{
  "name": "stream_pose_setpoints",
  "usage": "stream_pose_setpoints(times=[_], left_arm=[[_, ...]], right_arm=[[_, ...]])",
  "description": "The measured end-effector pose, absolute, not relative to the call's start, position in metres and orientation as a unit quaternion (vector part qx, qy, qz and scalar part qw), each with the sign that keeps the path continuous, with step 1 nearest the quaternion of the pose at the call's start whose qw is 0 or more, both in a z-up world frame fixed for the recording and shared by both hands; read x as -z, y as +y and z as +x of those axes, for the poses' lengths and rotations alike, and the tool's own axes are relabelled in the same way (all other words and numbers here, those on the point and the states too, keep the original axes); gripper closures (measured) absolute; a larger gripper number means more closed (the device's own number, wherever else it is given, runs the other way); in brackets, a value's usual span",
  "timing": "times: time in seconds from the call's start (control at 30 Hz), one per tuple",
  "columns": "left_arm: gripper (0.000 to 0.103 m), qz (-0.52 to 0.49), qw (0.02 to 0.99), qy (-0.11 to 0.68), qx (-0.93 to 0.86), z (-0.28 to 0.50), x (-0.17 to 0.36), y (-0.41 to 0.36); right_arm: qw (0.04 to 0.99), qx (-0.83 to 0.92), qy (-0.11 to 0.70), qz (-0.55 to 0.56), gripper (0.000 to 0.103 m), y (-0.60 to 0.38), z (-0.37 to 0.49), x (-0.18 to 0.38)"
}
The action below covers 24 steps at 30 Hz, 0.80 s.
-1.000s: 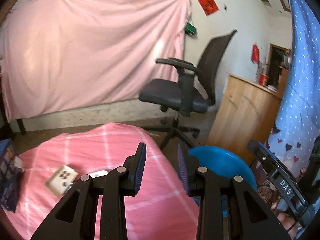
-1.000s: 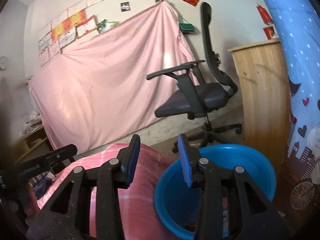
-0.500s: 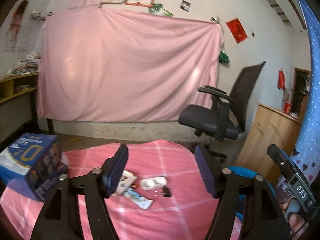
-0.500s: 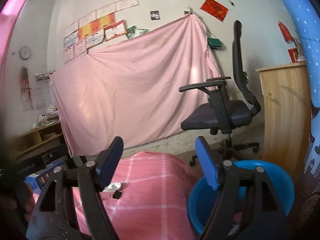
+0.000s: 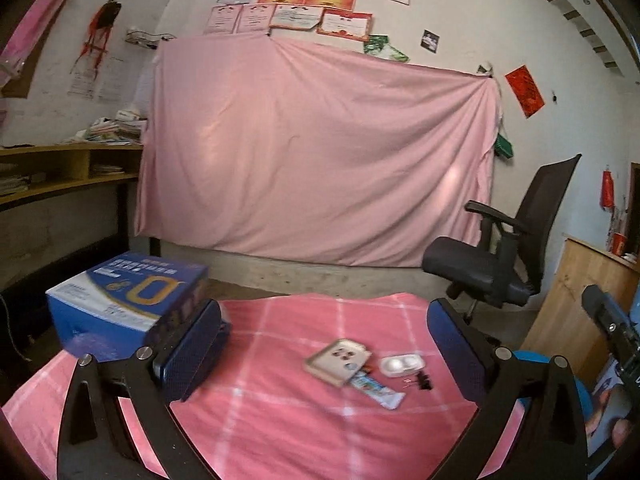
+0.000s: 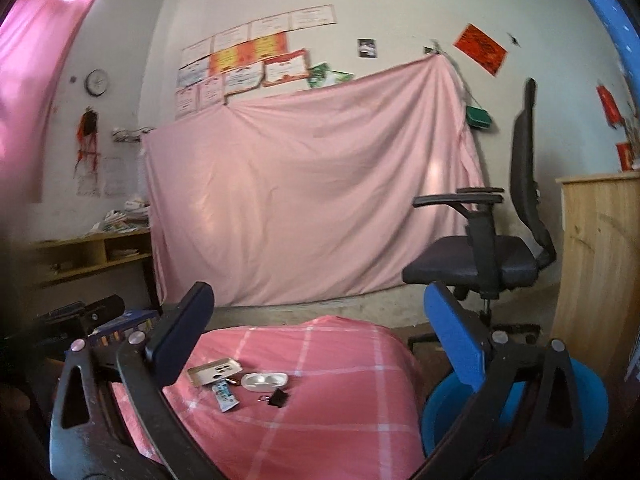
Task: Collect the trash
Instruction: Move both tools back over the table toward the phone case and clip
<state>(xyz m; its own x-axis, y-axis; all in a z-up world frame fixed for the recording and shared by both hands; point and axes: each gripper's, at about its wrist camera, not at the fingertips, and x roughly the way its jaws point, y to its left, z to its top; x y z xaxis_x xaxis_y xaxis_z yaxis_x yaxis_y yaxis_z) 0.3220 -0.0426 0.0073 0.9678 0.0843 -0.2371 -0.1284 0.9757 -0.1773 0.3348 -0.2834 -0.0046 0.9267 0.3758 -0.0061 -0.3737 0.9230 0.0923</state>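
Observation:
A small pile lies on the pink checked table [image 5: 280,420]: a beige box lid [image 5: 337,360], a white oval case [image 5: 401,365], a small wrapper [image 5: 378,390] and a black binder clip [image 5: 424,382]. The same lid [image 6: 214,371], case [image 6: 264,381], wrapper [image 6: 226,396] and clip [image 6: 279,397] show in the right wrist view. My left gripper [image 5: 324,354] is open and empty, above the table short of the pile. My right gripper [image 6: 320,346] is open and empty, to the pile's right. A blue bin [image 6: 592,404] stands beside the table at the right.
A blue carton [image 5: 124,300] stands on the table's left side. A black office chair [image 5: 496,256] and a wooden cabinet [image 5: 576,304] stand at the right. A pink sheet [image 5: 312,160] hangs on the back wall. Shelves [image 5: 60,176] line the left wall.
Both grippers have opened wide from nearly shut and swung left from the blue bin toward the table. The pile has come into view between the fingers.

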Motion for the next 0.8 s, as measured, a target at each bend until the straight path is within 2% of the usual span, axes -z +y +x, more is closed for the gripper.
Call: stream_pose_setpoints(times=[0.47, 0.8], left_arm=[[0.002, -0.076, 0.988, 0.114, -0.077, 0.319, 0.021, -0.015], [0.002, -0.063, 0.985, 0.16, -0.031, 0.356, 0.027, -0.02]], right_arm=[[0.973, -0.222, 0.043, -0.042, 0.0, -0.225, 0.343, 0.025], [0.968, -0.189, 0.158, -0.041, 0.0, -0.223, 0.392, 0.048]])
